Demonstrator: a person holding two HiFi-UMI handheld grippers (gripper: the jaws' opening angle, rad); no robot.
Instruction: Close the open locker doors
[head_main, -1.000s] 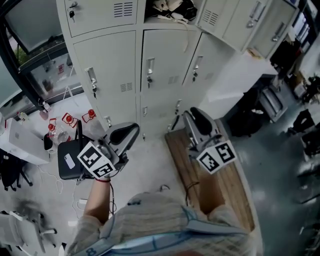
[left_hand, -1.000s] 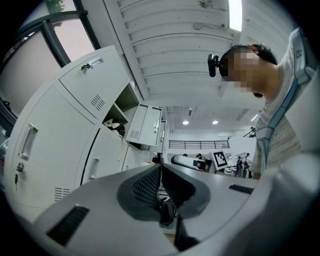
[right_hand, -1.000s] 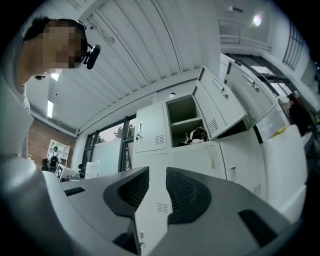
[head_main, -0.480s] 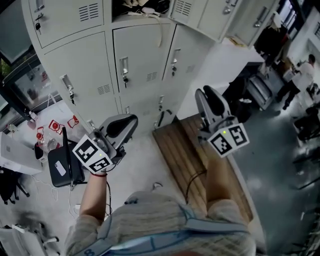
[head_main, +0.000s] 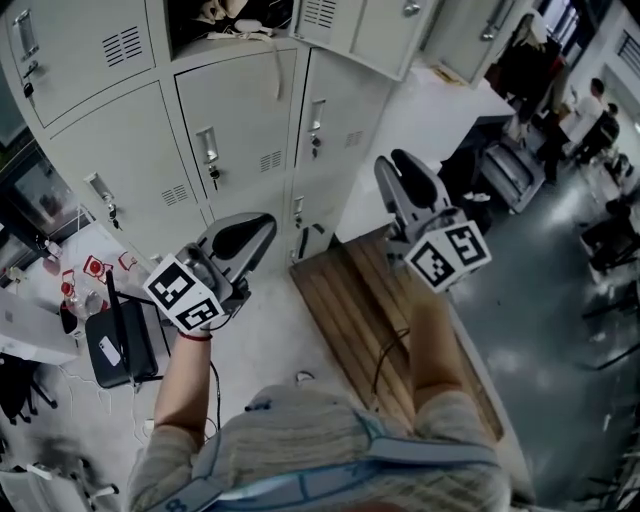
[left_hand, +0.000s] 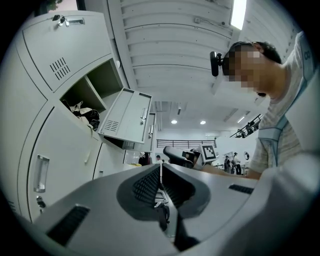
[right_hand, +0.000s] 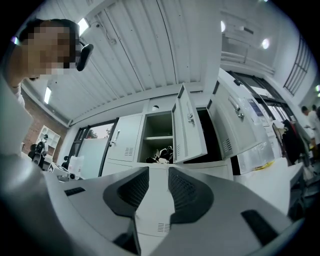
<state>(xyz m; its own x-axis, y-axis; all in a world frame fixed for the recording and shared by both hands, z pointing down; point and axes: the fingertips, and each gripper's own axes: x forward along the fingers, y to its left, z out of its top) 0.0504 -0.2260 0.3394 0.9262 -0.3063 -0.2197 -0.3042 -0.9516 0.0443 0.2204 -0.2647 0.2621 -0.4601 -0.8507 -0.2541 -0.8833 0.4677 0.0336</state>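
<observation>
Workshop room with a grey floor, a wooden platform (head_main: 345, 300) and a bank of pale grey lockers (head_main: 235, 110) straight ahead. Two upper locker doors (head_main: 352, 28) swung wide from the top row, up beyond both tools. Clutter (right_hand: 160, 154) heaped in the open compartment (right_hand: 159, 127) beside the nearer door. Low before the closed lower lockers, left gripper (head_main: 250, 232), fingers (left_hand: 147, 185) clenched together on nothing. Held higher and to the right, right gripper (head_main: 400, 172), aimed up at the open doors, fingers (right_hand: 187, 187) released, slightly apart, nothing between them, touching no door.
</observation>
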